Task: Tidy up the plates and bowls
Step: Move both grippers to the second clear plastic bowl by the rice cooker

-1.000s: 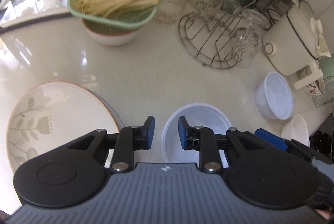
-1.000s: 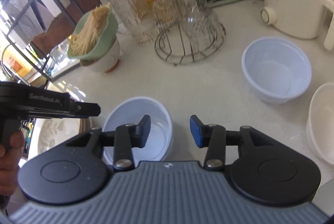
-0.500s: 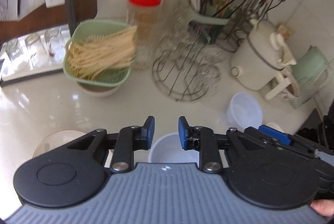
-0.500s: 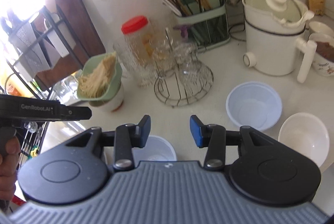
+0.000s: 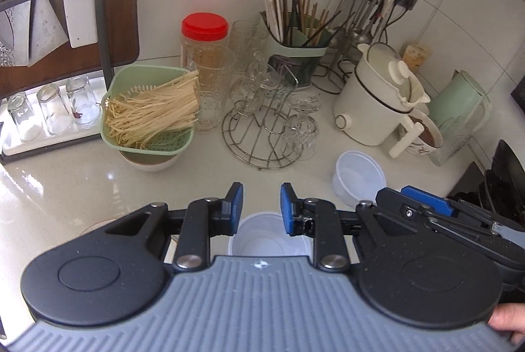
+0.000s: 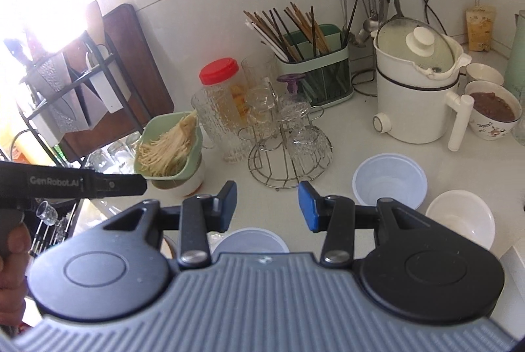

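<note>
Hovering above the table (image 5: 82, 181), left gripper (image 5: 261, 204) narrowly parted and empty, right gripper (image 6: 267, 204) wider and empty, translucent bowl (image 5: 262, 237) below both, second translucent bowl (image 6: 390, 184) beside white bowl (image 6: 459, 217).

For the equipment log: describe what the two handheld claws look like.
Both match: the left claw and right claw each have a ribbed grey body, two black round-lobed linkage arms with silver pivot screws, and blue pads on black fingers. Seen side-on in the right view, the left one reads "GenRobot.AI". No sleeves are visible.
</note>
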{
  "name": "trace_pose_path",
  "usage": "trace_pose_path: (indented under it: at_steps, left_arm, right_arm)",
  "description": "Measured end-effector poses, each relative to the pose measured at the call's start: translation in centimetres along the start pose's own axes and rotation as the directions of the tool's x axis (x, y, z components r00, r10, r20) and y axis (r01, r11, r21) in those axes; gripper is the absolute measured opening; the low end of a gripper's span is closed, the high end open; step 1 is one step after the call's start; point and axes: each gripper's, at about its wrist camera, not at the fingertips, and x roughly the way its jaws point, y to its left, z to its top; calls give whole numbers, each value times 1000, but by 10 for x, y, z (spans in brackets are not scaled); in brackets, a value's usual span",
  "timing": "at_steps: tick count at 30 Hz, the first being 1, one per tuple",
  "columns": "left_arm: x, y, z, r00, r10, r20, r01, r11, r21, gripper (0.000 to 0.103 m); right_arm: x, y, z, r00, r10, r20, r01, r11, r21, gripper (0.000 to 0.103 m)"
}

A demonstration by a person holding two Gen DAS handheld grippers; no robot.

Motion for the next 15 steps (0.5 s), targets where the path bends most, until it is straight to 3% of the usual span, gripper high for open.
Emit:
trace_pose_path:
  at_steps: [9,15]
  left_arm:
    - [-10,-4,-9,999,-50,6,50,998,36,29]
    - [-11,-12,-19,992,-123,0,122,990,68,29]
  right_arm:
    - [-18,5,-10,998,-69,6,69,997,26,45]
    - [-35,4,-20,990,-143,18,142,989,36,45]
